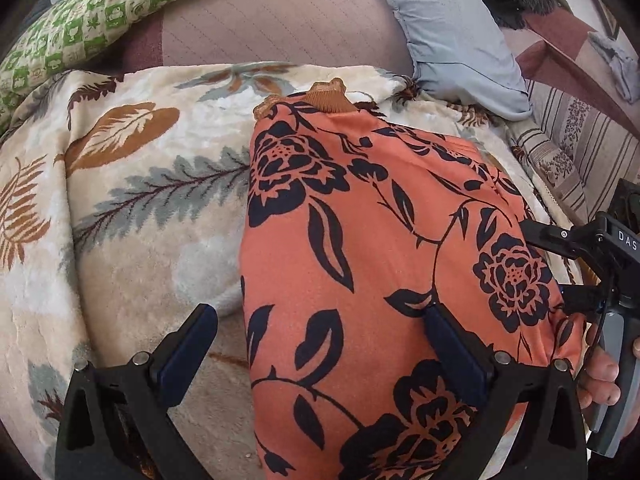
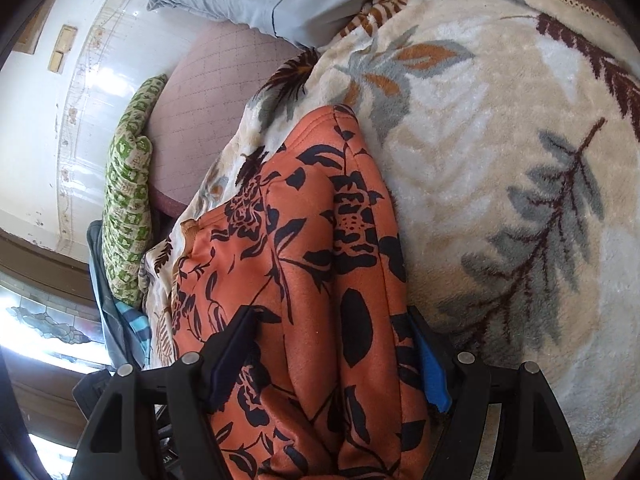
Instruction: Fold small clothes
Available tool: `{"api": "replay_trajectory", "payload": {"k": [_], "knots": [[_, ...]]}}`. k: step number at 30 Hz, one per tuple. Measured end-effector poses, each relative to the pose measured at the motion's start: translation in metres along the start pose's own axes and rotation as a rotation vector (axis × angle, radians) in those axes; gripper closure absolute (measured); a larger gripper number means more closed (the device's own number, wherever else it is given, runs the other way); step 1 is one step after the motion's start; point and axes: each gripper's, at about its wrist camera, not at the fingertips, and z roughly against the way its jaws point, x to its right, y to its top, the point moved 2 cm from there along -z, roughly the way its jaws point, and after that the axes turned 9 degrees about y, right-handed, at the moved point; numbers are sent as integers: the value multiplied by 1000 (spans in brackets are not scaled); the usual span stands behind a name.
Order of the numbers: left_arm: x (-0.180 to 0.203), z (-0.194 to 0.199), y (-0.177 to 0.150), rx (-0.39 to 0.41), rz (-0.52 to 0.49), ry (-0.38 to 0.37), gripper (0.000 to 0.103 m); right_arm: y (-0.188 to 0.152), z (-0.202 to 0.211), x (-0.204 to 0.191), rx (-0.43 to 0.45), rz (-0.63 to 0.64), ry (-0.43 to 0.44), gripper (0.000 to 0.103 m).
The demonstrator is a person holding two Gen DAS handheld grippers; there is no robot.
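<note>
Leaf-patterned blanket (image 1: 132,216) covered the bed; on it lay an orange garment (image 1: 360,240) with black flowers, folded lengthwise. Left gripper (image 1: 320,344) and right gripper (image 2: 332,344) straddled it, fingers apart. Blue pillow (image 1: 452,28) lay far right.

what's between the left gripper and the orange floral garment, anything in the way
Nothing visible. The left gripper hangs open right over the orange floral garment, one finger over the cloth, the other over the leaf-print blanket. The right gripper straddles the garment's opposite edge.
</note>
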Motion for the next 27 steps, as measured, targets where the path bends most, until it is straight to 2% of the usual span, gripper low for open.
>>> {"api": "replay_trajectory", "payload": {"k": [7,15,27], "knots": [[3,1,1,3,-1,14,0,-4,3,-12,8,40,79,26],[8,1,1,5,-9,4,0,-7,-16,-8,-39,35,57,26],[18,-8,5,-1,-6,-8,0,-8,-27,-16,-37,97,-1,28]]}}
